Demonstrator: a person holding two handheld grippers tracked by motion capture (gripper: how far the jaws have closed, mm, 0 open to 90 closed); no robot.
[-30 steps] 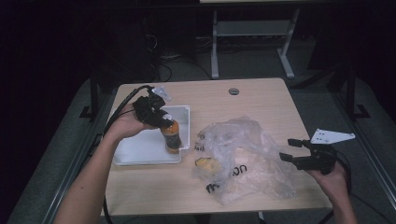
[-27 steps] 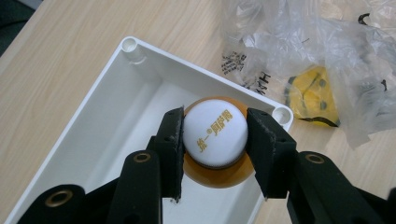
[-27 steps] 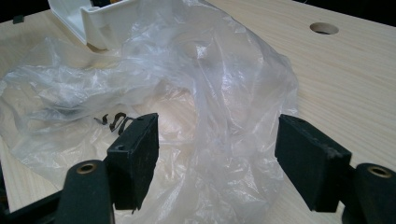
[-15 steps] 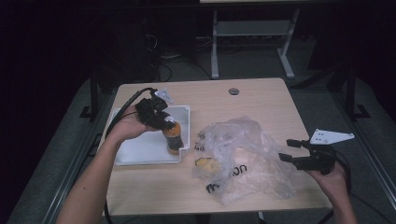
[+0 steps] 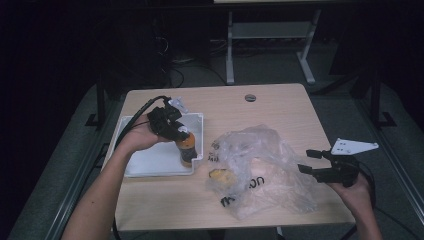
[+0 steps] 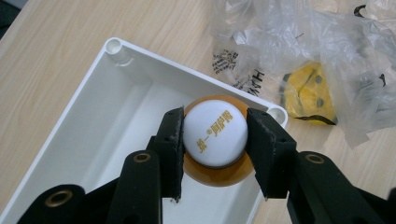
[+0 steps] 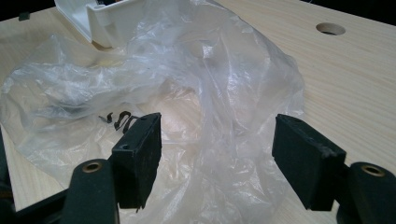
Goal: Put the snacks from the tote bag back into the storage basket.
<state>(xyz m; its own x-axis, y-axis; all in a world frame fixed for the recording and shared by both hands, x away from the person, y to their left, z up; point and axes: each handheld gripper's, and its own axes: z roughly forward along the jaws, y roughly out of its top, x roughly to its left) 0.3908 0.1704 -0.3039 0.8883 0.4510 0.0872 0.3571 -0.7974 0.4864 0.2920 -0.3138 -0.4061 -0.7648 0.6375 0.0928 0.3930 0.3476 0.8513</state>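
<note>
Currently, the scene reads as follows.
Left gripper (image 6: 215, 154): pointed downward over the white tray; jaws part-closed, both pads pressed against the white cap of the amber bottle, one pad on each side.
Amber bottle (image 5: 185, 148): upright between the left gripper's jaws, at the tray's near right corner; its white cap (image 6: 215, 132) carries gold lettering and faces up toward the gripper's camera.
White tray (image 6: 100, 79): directly beneath the left gripper; the bottle is inside it, close to the rim. Whether the bottle's base touches the tray floor cannot be told.
Right gripper (image 7: 217, 156): held level at the table's right edge, jaws wide apart with nothing between the pads; grey three-cornered plate on top.
Clear plastic bag (image 7: 196, 84): crumpled on the table just ahead of the right gripper's jaws, not gripped; black printing on its film. Seen from the left gripper, it lies beyond the tray's rim.
Yellow item (image 6: 308, 93): inside the bag, beyond the tray corner as seen from the left gripper; a face-like black marking on it, partly veiled by film.
Table (image 5: 280, 105): light wood, with a round hole (image 7: 330, 29) in its top, beyond the bag as seen from the right gripper.
</note>
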